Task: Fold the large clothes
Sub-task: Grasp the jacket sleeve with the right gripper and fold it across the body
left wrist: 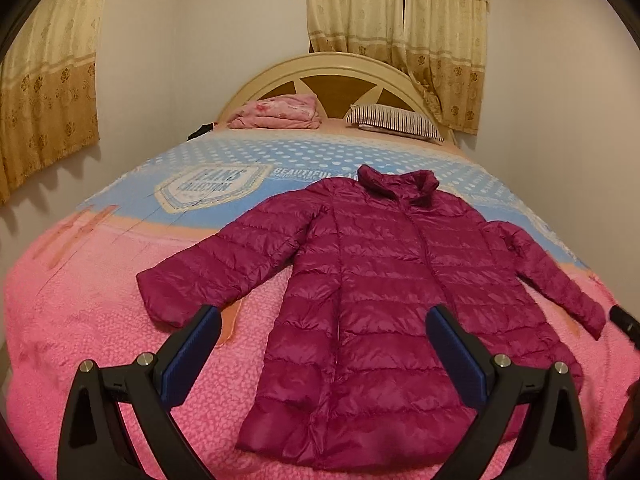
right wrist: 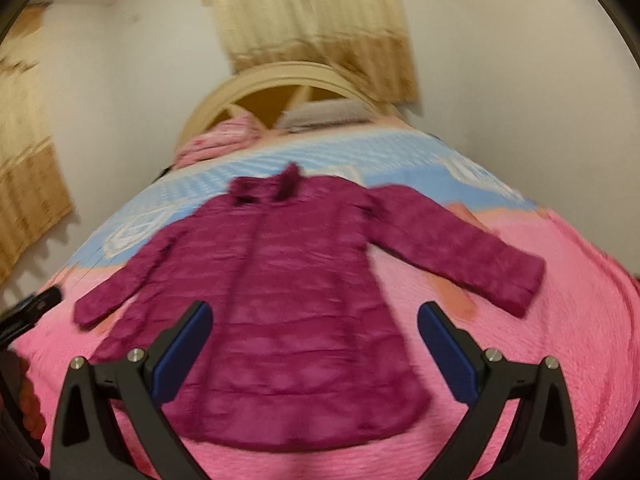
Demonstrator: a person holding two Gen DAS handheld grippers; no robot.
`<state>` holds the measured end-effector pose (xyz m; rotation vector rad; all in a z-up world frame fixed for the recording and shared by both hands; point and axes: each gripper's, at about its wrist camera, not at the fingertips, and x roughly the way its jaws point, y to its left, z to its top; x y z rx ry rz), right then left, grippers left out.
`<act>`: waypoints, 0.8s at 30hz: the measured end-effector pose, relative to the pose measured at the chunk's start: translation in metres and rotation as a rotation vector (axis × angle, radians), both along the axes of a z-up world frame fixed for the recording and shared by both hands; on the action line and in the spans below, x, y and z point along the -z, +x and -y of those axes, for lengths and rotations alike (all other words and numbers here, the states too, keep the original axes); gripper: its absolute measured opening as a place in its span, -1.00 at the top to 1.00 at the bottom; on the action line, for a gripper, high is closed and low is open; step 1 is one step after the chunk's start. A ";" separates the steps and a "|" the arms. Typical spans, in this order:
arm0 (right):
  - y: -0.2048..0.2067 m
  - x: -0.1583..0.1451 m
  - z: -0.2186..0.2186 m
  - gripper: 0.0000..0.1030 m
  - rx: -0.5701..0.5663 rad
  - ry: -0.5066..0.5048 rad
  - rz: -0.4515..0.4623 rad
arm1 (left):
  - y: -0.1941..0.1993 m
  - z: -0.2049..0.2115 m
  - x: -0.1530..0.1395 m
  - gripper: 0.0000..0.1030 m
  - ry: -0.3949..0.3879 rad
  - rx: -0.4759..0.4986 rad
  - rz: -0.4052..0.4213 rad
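A long magenta quilted puffer jacket (left wrist: 372, 292) lies flat and face up on the bed, collar toward the headboard, both sleeves spread out to the sides. My left gripper (left wrist: 324, 344) hangs open above its lower hem, nothing between the blue pads. In the right wrist view the same jacket (right wrist: 288, 300) looks blurred. My right gripper (right wrist: 316, 340) is open over the lower half of the jacket and holds nothing. The right gripper's tip (left wrist: 626, 320) shows at the right edge of the left wrist view, beside the jacket's right cuff.
The bed (left wrist: 80, 340) carries a pink and blue blanket. A folded pink quilt (left wrist: 276, 114) and a striped pillow (left wrist: 396, 122) lie by the curved headboard (left wrist: 320, 68). Beige curtains (left wrist: 396, 20) hang behind and on the left wall. White walls close in on both sides.
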<state>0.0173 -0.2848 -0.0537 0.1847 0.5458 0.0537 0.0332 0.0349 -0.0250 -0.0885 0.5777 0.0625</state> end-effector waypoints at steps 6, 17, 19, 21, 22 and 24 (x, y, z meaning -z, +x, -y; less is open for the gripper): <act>0.031 0.030 0.110 -1.00 0.268 0.136 -0.117 | 0.039 0.011 0.009 -0.98 0.048 0.009 -0.008; 0.097 0.090 0.192 -0.11 0.405 0.228 -0.330 | 0.093 0.019 0.031 -0.98 0.109 0.009 -0.073; 0.102 0.090 0.191 0.25 0.378 0.194 -0.329 | 0.103 0.016 0.035 -0.98 0.131 0.007 -0.091; 0.102 0.089 0.194 0.49 0.347 0.209 -0.326 | 0.111 0.010 0.037 -0.98 0.136 -0.002 -0.098; 0.104 0.088 0.195 0.56 0.342 0.208 -0.323 | 0.115 0.006 0.037 -0.98 0.138 -0.008 -0.102; 0.103 0.080 0.196 0.61 0.340 0.168 -0.301 | 0.121 -0.001 0.035 -0.98 0.146 -0.024 -0.102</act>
